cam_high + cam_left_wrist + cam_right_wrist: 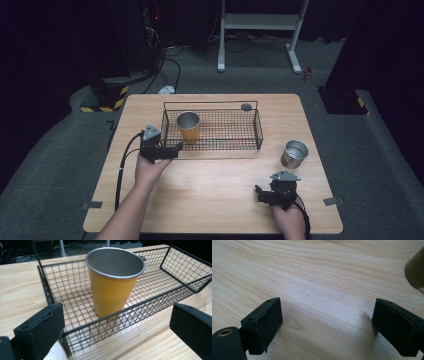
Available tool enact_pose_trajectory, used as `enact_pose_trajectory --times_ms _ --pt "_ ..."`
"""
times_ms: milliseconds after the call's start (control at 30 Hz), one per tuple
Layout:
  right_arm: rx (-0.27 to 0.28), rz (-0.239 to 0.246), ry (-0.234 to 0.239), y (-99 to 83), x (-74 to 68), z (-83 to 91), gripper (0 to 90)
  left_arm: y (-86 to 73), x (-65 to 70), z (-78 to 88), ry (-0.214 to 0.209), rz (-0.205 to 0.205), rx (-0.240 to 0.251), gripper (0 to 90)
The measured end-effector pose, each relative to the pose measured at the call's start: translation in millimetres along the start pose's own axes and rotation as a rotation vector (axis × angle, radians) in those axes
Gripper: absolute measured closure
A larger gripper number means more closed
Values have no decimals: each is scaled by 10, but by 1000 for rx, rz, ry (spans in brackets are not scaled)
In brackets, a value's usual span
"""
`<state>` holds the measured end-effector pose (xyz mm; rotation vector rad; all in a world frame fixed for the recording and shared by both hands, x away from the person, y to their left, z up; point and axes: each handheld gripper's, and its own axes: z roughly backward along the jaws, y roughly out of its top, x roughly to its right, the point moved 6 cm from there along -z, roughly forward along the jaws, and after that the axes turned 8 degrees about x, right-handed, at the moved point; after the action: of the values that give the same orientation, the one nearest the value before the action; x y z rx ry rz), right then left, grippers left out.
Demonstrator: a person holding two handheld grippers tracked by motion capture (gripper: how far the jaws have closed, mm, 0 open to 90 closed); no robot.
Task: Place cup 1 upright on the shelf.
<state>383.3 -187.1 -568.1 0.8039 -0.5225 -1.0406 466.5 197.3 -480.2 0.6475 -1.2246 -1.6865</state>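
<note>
1. Just outside the basket's (75,330) near-left corner: left gripper (117,332), jaws wide apart, holding nothing.
2. Upright inside the basket's left end: orange cup (113,287), tapered, steel-grey rim and lining.
3. Low over the table (317,277): right gripper (327,325), jaws apart; steel cup (294,153) near.

Black wire basket (257,131) walls fence the far-centre tabletop, top open | orange metal-lined cup (188,127) blocks the basket's left end, right end free | steel cup (293,153) stands near the right edge | front-centre tabletop (210,195) bare
</note>
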Motion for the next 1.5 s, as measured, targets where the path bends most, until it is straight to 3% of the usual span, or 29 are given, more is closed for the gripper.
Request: enact_pose_trajectory --times_ms 167,667,1367,1500 --pt "0 0 0 0 0 0 92 -92 -63 104 22 2 -22 4" --pt "0 0 0 0 0 0 92 -484 -182 421 22 12 -64 6" --pt "0 0 0 0 0 0 92 -1001 -244 597 20 -9 -194 6" --pt "0 0 0 0 0 0 92 -1103 -251 622 24 -33 -227 8"
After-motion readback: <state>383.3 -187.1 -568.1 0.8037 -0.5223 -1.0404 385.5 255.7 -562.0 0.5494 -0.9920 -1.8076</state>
